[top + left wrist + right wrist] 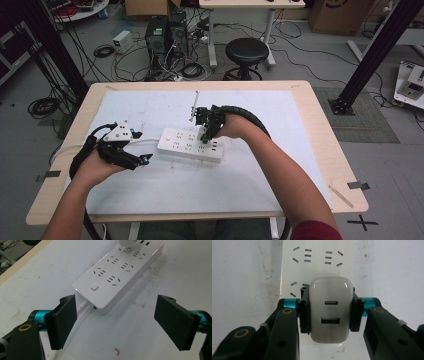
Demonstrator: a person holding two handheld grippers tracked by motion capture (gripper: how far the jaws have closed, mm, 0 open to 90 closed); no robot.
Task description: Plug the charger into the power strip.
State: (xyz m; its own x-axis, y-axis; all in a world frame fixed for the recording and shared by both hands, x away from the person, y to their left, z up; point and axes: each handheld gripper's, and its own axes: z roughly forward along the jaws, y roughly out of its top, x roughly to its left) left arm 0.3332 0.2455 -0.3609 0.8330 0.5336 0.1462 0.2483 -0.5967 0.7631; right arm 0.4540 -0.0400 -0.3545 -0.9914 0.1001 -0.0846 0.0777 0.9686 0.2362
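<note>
Pinching a white charger (330,312) from both sides, the right gripper (329,311) is holding it over the white power strip (190,144) lying mid-table. The charger is glossy and rounded, showing two USB ports on its face. The left gripper (117,323) is hovering with jaws spread wide, near the strip's switch end.

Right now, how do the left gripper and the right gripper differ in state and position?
The left gripper is open and holds nothing; the right gripper is shut on the white charger. The left gripper sits beside the power strip's switch end; the right gripper is above the strip's other end. Both have black fingers.
</note>
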